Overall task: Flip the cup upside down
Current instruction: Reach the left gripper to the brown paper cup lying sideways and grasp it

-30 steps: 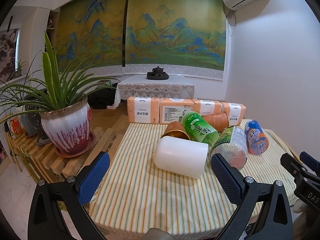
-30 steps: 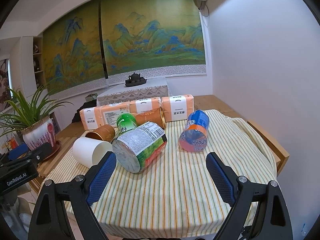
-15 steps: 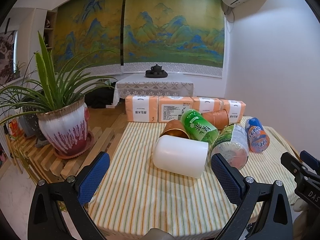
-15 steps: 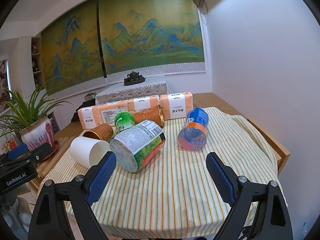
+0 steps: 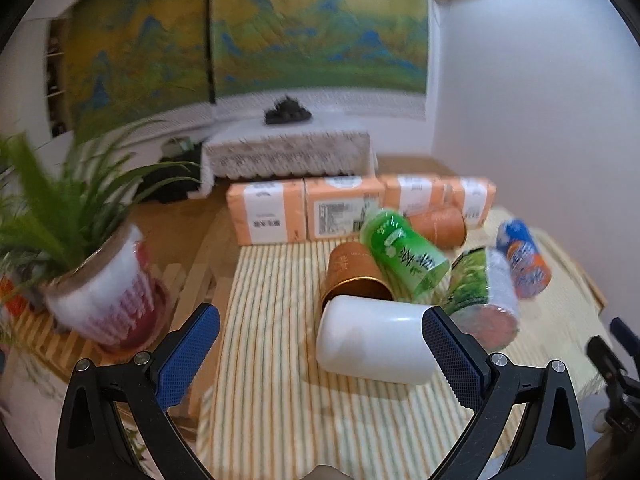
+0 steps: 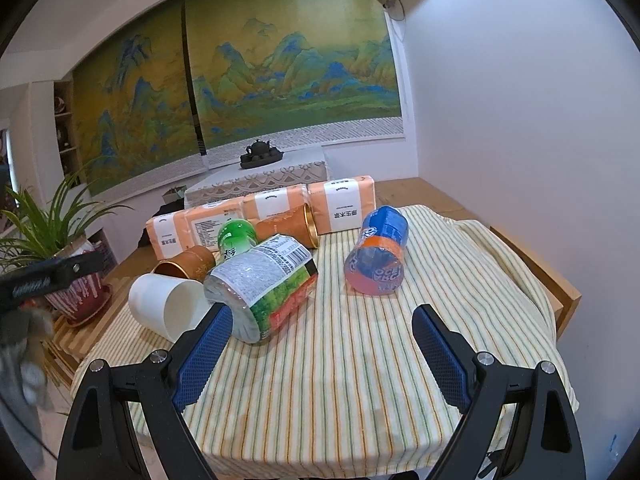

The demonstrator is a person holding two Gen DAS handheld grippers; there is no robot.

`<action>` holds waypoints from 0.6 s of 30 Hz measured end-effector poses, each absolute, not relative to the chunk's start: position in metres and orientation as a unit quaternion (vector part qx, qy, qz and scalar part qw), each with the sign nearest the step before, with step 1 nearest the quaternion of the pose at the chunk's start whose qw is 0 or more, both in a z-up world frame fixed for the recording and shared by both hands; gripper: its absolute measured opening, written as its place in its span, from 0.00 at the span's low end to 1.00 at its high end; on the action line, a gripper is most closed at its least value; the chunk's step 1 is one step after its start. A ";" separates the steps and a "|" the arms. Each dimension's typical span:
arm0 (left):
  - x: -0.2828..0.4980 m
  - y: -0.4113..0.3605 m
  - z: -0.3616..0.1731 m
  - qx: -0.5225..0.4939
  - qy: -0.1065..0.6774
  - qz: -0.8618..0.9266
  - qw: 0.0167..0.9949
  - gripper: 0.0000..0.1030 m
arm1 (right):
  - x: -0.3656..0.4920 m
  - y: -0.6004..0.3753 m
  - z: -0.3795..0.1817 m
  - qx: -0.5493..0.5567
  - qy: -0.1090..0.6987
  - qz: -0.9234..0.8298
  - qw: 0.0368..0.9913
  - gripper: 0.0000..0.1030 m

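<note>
Striped tablecloth (image 6: 360, 380) covers the table; all items lie on its far-left part. Left wrist view is motion-blurred, right wrist view sharp.

Row of orange tissue packs (image 6: 264, 216) stands along the far edge of the cloth. Potted plant (image 5: 92, 280) sits off the table on a slatted wooden stand, to the left.

Large clear bottle with a green label (image 6: 262, 286) lies on its side, base toward the right wrist camera. Blue and orange drink bottle (image 6: 378, 252) lies apart from it on the right, base also toward the camera. Green tea bottle (image 5: 404, 256) lies between the copper tins.

White cup (image 5: 372, 340): on its side near the left edge of the cloth, long axis roughly horizontal, running left-right across the left wrist view. In the right wrist view (image 6: 170, 306) the open mouth faces that camera, so the mouth points to the right side of the table. It touches or nearly touches the large clear bottle and the nearer copper tin (image 5: 354, 278), also on its side just behind it. A second copper tin (image 6: 288, 226) lies against the tissue packs.

Left gripper (image 5: 320, 350): jaws wide apart, holding nothing; cup lies ahead, offset toward the right finger, which overlaps its end in view.

Right gripper (image 6: 320, 354): jaws wide apart, empty, over bare cloth.
</note>
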State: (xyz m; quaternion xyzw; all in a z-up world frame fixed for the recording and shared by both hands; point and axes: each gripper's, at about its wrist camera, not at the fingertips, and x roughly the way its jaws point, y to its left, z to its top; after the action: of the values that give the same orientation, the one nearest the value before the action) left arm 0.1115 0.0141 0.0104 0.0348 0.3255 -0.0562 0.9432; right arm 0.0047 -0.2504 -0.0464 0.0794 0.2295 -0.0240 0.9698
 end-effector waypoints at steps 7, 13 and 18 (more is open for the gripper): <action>0.197 0.017 -0.003 0.019 0.444 -0.103 0.890 1.00 | 0.006 -0.261 -0.052 0.089 0.230 -0.030 0.969 0.86; 0.261 0.017 -0.030 -0.038 0.531 -0.115 0.839 0.99 | 0.008 -0.271 -0.057 0.096 0.232 -0.042 0.967 0.86; 0.290 0.013 -0.051 -0.057 0.570 -0.114 0.812 0.98 | 0.013 -0.284 -0.063 0.107 0.238 -0.053 0.964 0.86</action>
State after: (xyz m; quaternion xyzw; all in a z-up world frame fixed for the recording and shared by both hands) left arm 0.2899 0.0134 -0.0505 -0.0575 0.5696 -0.1140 0.8120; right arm 0.0131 -0.2841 -0.0633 0.1072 0.2375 -0.0532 0.9640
